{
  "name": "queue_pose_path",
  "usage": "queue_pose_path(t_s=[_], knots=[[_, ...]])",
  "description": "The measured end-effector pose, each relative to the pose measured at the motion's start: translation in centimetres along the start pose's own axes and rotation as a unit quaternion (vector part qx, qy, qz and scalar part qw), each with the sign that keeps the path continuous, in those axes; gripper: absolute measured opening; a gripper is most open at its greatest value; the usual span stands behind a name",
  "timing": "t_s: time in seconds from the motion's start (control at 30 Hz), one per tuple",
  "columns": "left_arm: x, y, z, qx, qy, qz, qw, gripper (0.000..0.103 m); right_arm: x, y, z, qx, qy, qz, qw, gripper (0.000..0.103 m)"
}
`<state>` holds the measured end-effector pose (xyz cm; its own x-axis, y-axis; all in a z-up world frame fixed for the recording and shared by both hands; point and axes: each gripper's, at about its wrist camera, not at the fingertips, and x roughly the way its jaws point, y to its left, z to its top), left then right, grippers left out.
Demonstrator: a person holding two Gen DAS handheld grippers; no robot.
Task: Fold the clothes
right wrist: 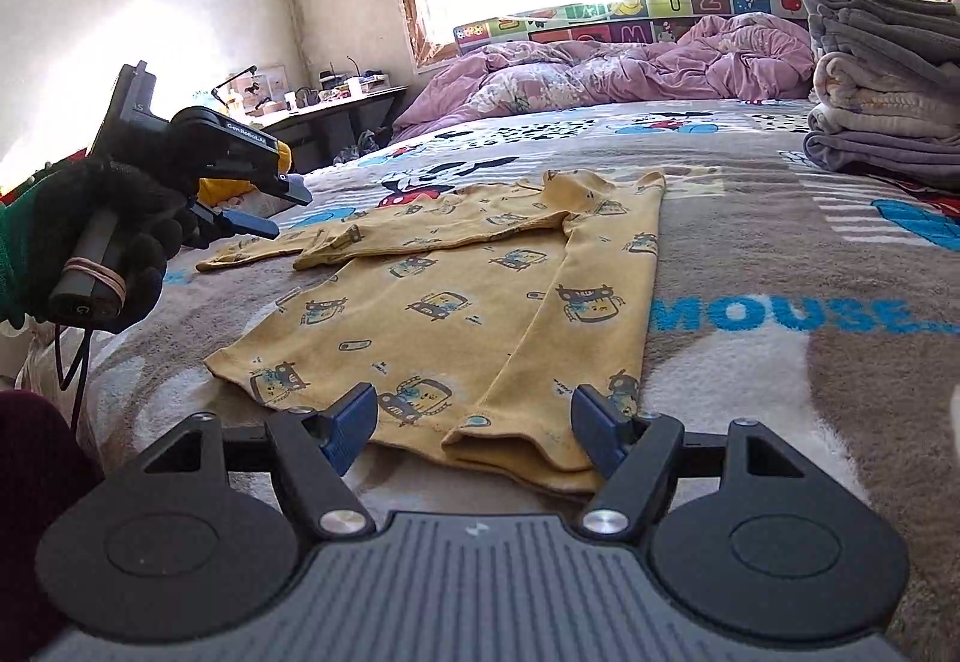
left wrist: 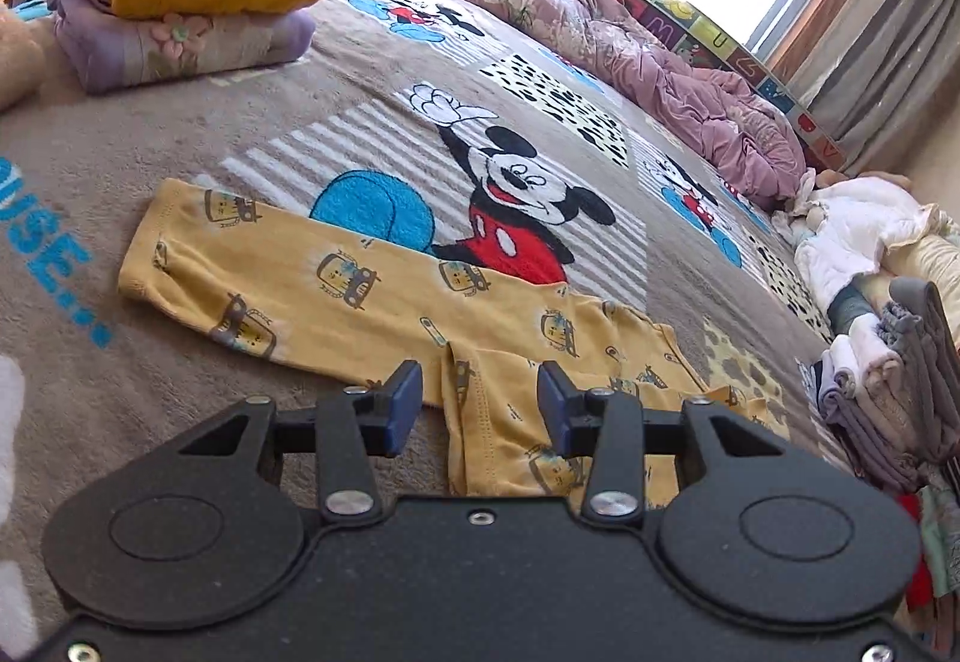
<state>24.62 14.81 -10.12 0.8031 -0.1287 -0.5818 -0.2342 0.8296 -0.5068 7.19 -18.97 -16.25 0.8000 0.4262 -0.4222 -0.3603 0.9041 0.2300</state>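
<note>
Right up at the lens, the right gripper (right wrist: 474, 431) sits with its blue pads spread wide, holding nothing, hovering just over the hem end of the yellow shirt (right wrist: 456, 296). The shirt lies flat on the bed blanket (right wrist: 750, 254), one sleeve folded down along the body, its cuff right between the open pads. Over on the other side, the left gripper (left wrist: 480, 398) is also parted and empty, poised above the shirt's edge near where the far sleeve (left wrist: 288, 278) stretches out straight across the Mickey print.

Here's the danger as I read it: that plush blanket is soft and grabby, so a low pinch could take blanket pile along with the cotton and drag the whole shirt askew. Grab only the top layer at the cuff and the folded sleeve peels open. Beyond, the stack of folded clothes (right wrist: 888, 86) and the rumpled pink duvet (right wrist: 630, 62) sit well apart, out of harm's way.
</note>
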Motion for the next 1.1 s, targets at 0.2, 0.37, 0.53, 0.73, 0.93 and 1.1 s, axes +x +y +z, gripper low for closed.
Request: queue_pose_path(t_s=[0.2,0.37,0.53,0.73,0.93,1.1], knots=[[2.6,0.9,1.5,-0.014,0.029,-0.013,0.9994,0.04,0.4,-0.1,0.0,-0.002,0.004,0.0,1.0,0.072],[3.3,0.0,1.3,0.028,0.029,-0.009,0.9992,0.034,1.0,-0.6,0.2,0.007,0.004,0.002,1.0,0.072],[3.9,-1.3,0.9,0.07,0.037,0.013,0.9968,0.014,0.8,-1.2,0.4,0.037,0.001,0.013,0.999,0.072],[1.7,-2.5,0.9,0.084,0.015,0.013,0.9963,0.0,0.4,-2.6,0.8,0.092,-0.002,0.027,0.995,0.072],[-1.4,-5.2,1.2,0.12,-0.017,0.0,0.9926,0.0,0.0,-3.5,0.9,0.127,-0.006,0.034,0.991,0.072],[0.8,-4.0,2.1,0.115,0.016,0.032,0.9928,0.045,-0.5,-4.4,0.8,0.157,-0.01,0.032,0.987,0.072]])
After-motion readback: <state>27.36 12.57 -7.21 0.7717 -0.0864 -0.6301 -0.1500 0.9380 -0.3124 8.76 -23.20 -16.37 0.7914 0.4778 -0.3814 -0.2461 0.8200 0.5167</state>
